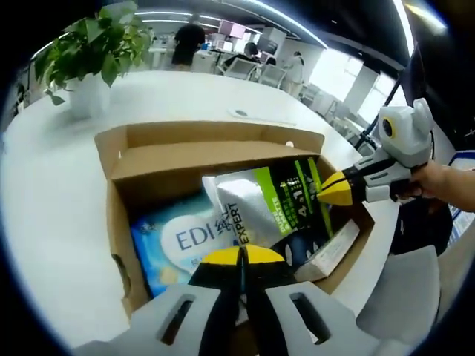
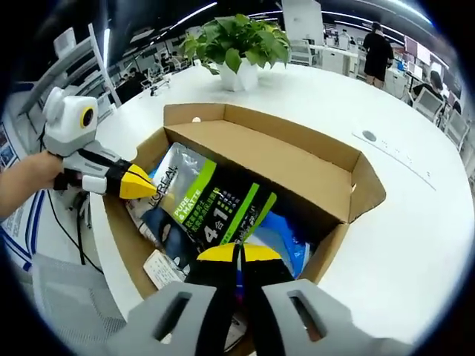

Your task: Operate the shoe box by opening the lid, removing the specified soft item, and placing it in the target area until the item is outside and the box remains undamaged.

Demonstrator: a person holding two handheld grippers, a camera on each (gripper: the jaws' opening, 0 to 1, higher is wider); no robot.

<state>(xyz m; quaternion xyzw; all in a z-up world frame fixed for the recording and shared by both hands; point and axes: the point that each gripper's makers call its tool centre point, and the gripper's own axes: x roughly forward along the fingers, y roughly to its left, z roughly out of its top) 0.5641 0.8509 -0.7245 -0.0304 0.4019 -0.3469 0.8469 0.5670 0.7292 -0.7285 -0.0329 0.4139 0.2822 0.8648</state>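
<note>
Lying open on the white table (image 2: 386, 222), the cardboard box (image 1: 119, 237) has its lid folded back so the contents can be reached: a silver-and-green pouch (image 2: 211, 211), likely the soft item, rests slanted on top of a blue pack (image 1: 174, 241) and a small white carton (image 1: 330, 252), all inside the box. Both claws are poised over the box with jaws together and gripping nothing, the left gripper (image 1: 241, 256) at the near edge, the right gripper (image 2: 237, 256) tipped toward the pouch. Left gripper view shows the blue pack's lettering and the right gripper's tip touching or just beside the pouch; right gripper view shows the pouch's whole face, a potted plant (image 2: 237, 44) beyond, and the left gripper's tip at the pouch's corner.
</note>
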